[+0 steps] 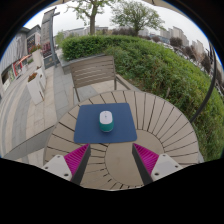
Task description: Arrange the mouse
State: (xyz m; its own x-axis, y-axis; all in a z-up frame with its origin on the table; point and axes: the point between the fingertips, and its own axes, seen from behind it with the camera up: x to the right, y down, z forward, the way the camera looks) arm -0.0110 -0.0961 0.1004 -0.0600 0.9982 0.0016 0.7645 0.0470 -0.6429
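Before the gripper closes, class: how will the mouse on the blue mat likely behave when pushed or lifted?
The mouse looks small and rigid, so probably light and stiff. Its rounded, smooth shell may slip between the pads. Pushed, it likely slides across the blue mat rather than tipping, being low and flat-based. The gripper is open, short of it.

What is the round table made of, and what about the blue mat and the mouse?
The round table looks like pale wood: separate slats with gaps between them. The blue mat seems soft fabric or rubber, flat and matte. The mouse looks like smooth plastic, white with a greenish part. The gripper is open, just short of the mat.
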